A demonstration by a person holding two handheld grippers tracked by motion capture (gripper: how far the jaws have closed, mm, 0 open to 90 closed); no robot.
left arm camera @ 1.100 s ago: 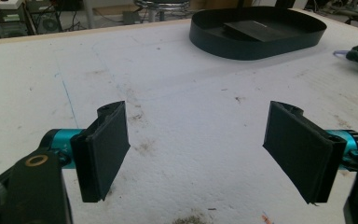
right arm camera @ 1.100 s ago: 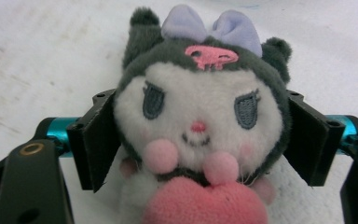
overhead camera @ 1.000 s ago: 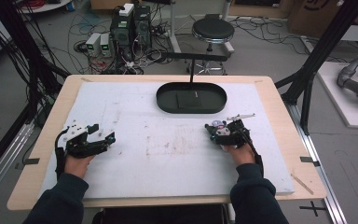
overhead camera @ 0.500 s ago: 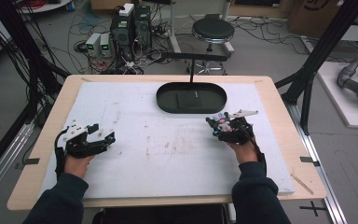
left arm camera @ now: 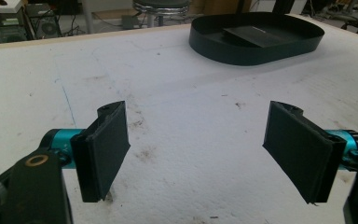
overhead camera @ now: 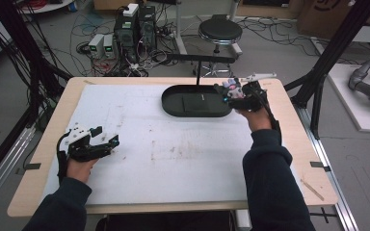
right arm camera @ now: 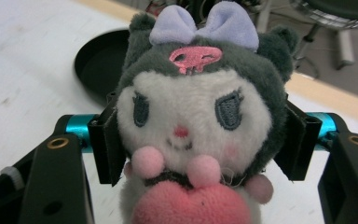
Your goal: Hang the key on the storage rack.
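Observation:
My right gripper point(overhead camera: 227, 92) is shut on a small plush toy point(right arm camera: 193, 121) with a grey hood, white face, lilac bow and pink heart; both jaws press the sides of its head. In the high view the plush toy point(overhead camera: 232, 87) hangs at the right end of the black oval tray point(overhead camera: 173, 107), just above its rim. Far off at the table's left, my left gripper point(overhead camera: 106, 136) rests low over the white mat. Its jaws stand wide apart with nothing between the pads point(left arm camera: 105, 149), so the left gripper point(left arm camera: 198, 154) is open.
The black oval tray point(left arm camera: 214, 49) holds a flat black insert and sits at the back middle of the white mat point(overhead camera: 173, 159). A black post and crossbar point(overhead camera: 198, 62) rise behind the tray. Beyond the table are a stool, cables and electronics.
My right gripper has carried the plush toy away from me, from the right middle of the mat to the tray's right end. The left gripper has stayed put.

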